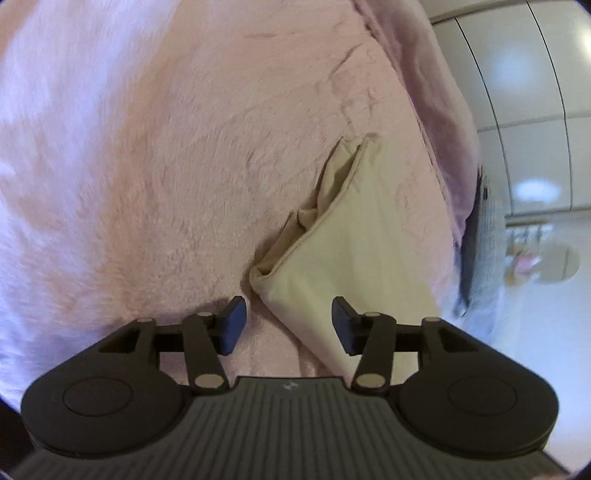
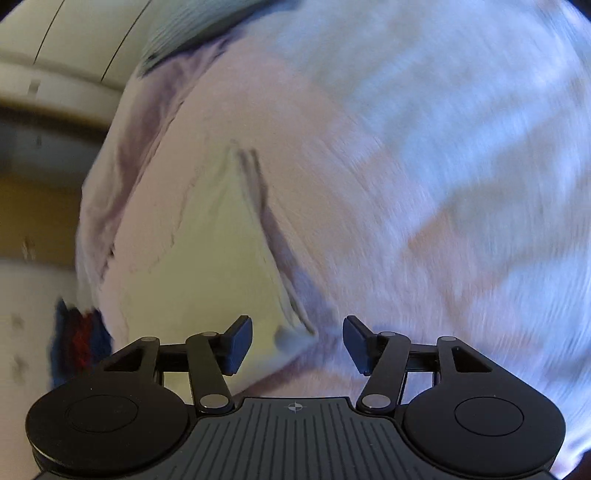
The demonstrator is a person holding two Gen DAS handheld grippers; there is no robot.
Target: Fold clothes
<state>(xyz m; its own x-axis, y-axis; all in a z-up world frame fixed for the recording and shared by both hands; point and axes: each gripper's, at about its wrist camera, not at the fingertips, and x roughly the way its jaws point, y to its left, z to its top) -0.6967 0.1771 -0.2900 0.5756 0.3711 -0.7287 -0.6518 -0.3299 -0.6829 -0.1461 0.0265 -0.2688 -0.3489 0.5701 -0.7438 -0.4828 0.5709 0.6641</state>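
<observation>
A cream-coloured garment (image 1: 354,236) lies folded on a fluffy pink blanket (image 1: 166,177), its layered corner pointing at my left gripper (image 1: 288,325). That gripper is open, with the cloth's lower edge passing between its blue pads (image 1: 233,325) but not pinched. In the blurred right wrist view the same pale garment (image 2: 207,258) lies on the pink blanket (image 2: 406,184), with a folded edge running down toward my right gripper (image 2: 297,343). The right gripper is open, and the tip of the cloth sits in the gap, untouched by the pads.
The blanket drapes over the bed's edge at the right of the left wrist view, beside a grey cushion (image 1: 484,236) and white wardrobe doors (image 1: 528,92). In the right wrist view a blue and red item (image 2: 79,339) lies off the bed's left edge, and a striped fabric (image 2: 192,22) lies at the top.
</observation>
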